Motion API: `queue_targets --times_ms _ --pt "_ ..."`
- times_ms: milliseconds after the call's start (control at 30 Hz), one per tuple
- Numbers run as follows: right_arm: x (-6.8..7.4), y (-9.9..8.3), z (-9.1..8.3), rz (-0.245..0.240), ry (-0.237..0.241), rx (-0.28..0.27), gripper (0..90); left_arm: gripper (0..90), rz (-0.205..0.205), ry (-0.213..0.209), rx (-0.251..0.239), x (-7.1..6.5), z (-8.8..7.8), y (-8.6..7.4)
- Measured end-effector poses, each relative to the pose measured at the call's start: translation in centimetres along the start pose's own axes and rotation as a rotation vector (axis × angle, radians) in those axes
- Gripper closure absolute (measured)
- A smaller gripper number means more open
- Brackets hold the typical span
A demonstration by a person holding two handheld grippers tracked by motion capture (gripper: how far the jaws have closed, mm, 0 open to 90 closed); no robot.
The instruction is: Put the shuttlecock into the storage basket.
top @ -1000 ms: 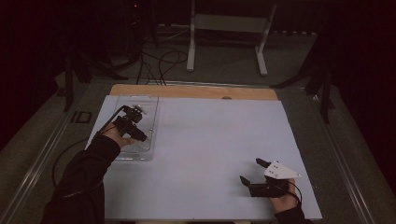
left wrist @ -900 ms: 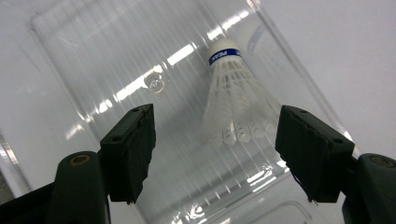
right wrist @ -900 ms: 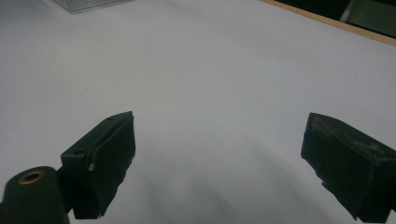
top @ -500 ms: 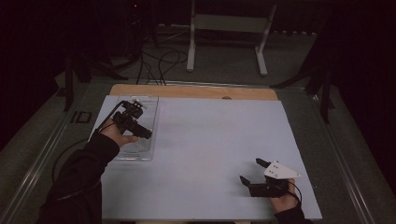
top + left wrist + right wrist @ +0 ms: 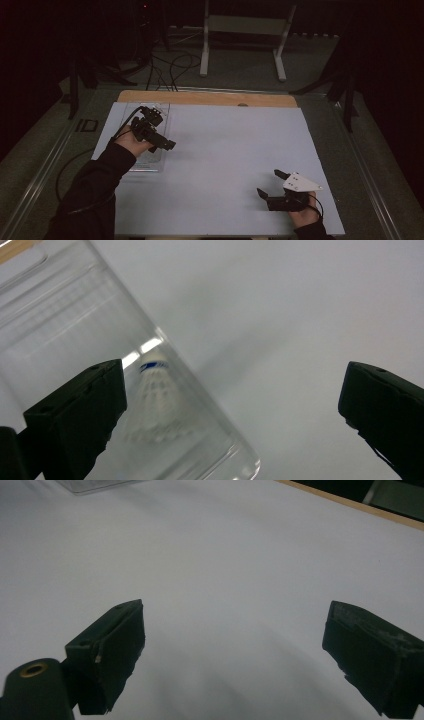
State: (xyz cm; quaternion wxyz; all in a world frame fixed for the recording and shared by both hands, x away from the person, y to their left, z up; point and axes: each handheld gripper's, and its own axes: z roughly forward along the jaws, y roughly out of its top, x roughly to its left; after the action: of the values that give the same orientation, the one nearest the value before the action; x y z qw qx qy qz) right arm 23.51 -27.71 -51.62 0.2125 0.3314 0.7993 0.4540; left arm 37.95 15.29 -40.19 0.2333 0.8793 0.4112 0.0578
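Clear plastic box (image 5: pixel 90 340) with shuttlecock (image 5: pixel 152 400) beneath left hand-held gripper (image 5: pixel 162 142), both hand-held grippers released.

Dark room, white metal stand (image 5: pixel 243 30) and cables (image 5: pixel 172 65) on grey floor (image 5: pixel 240 75)

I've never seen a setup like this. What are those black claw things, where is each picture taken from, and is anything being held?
No robot here: a person holds a hand tool with two black jaws in each hand. The high view looks down on the white table. The left gripper hovers over a clear plastic box; its own camera shows a white shuttlecock inside that box, between wide-open jaws. The right gripper, also open, sits near the table's front edge, facing bare white surface. Neither holds anything.
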Motion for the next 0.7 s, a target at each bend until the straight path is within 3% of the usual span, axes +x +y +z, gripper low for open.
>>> queue_targets --times_ms 67,300,500,600,700 --pt "0.0 0.0 0.0 -0.001 0.001 0.0 10.1 0.0 0.008 -0.027 0.001 -0.3 0.2 0.2" --pt "0.0 0.0 0.0 -0.001 0.001 -0.002 10.1 0.0 0.05 -0.046 0.001 -1.5 0.9 0.8" --pt "0.0 0.0 0.0 -0.002 0.003 0.0 10.1 0.0 0.1 -0.062 -0.039 -2.4 1.2 1.1" --pt "0.0 0.0 0.0 -0.002 0.003 0.0 10.1 0.0 0.131 -0.101 -0.04 -2.9 1.7 1.1" --pt "0.0 0.0 0.0 -0.001 0.004 0.0 10.1 0.0 0.145 -0.111 -0.054 -3.4 2.2 1.1"
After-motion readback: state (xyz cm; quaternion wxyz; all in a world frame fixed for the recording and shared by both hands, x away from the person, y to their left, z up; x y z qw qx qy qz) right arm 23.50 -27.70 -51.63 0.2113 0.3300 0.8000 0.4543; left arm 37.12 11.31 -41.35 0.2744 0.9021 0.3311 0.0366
